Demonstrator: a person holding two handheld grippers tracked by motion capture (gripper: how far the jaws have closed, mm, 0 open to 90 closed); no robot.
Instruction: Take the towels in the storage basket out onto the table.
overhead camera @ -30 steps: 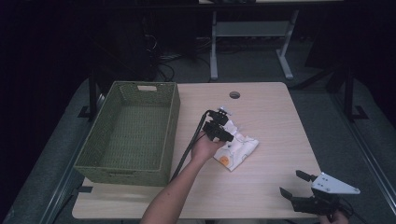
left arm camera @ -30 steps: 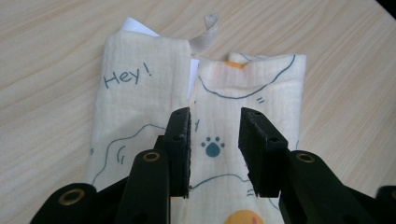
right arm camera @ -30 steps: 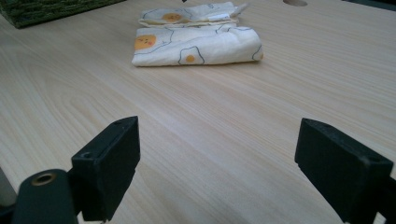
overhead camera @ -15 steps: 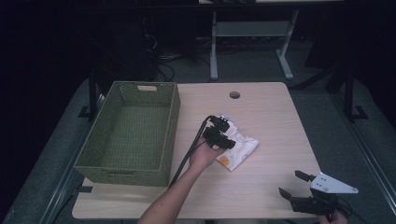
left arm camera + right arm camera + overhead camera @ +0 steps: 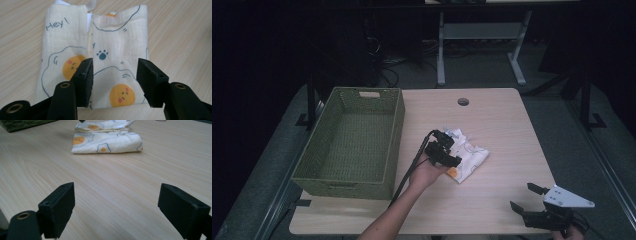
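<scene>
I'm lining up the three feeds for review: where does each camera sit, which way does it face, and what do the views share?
High view: above the person's side of the table, looking forward and down on the table, green basket and folded cloth; shows a forearm, the left gripper and right gripper.
Left gripper view: rides the left gripper, looking down on the cloth between its open jaws.
Right gripper view: rides the right gripper, looking low across the table at the cloth.
Shared: all three show the cloth.

Bare surface point(image 5: 507, 120) lies open right of and behind the folded cloth point(image 5: 468, 155) and up to the right gripper point(image 5: 532, 200) at the near right corner, while the green basket point(image 5: 349, 145) walls off the left side.
</scene>
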